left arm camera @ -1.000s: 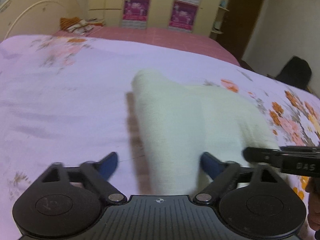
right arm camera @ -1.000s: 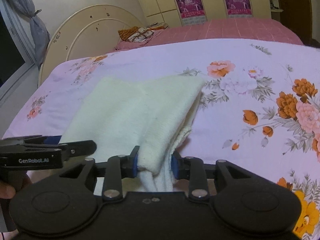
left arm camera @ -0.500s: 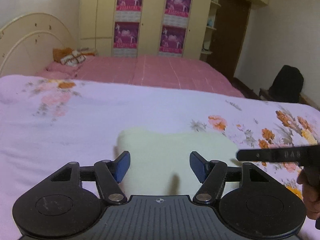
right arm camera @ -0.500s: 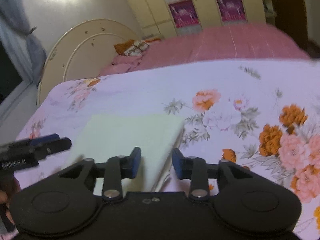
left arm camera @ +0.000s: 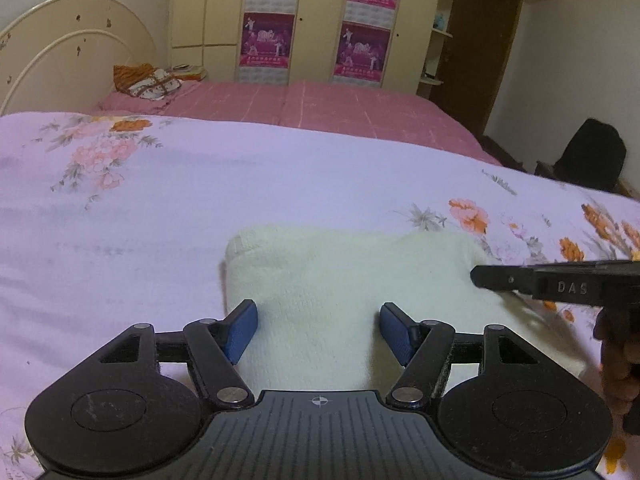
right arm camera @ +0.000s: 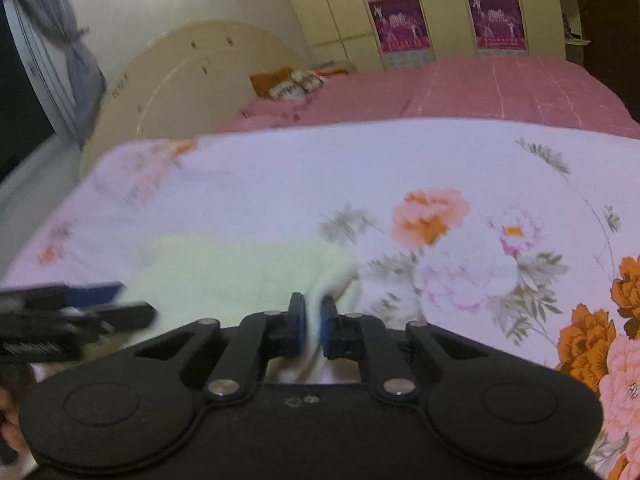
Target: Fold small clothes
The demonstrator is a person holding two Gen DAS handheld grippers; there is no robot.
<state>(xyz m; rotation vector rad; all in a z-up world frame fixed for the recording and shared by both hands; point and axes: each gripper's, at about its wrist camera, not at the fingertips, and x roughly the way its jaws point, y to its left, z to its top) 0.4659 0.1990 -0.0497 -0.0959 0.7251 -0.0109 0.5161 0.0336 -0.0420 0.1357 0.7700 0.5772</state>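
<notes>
Nearest, the right gripper (right arm camera: 313,322) is seen with its jaws closed on an edge of the cream cloth (left arm camera: 340,280); half a second ago these jaws were open and apart from it. By judgement, a new fold is now being started. The left gripper (left arm camera: 318,334) is held over the cloth's near edge with its jaws wide open and empty, as before. The cloth is lying folded on the flowered bedsheet (left arm camera: 160,208). Farther away, a pink bed (left arm camera: 320,108) and a wardrobe (left arm camera: 312,20) are seen.
</notes>
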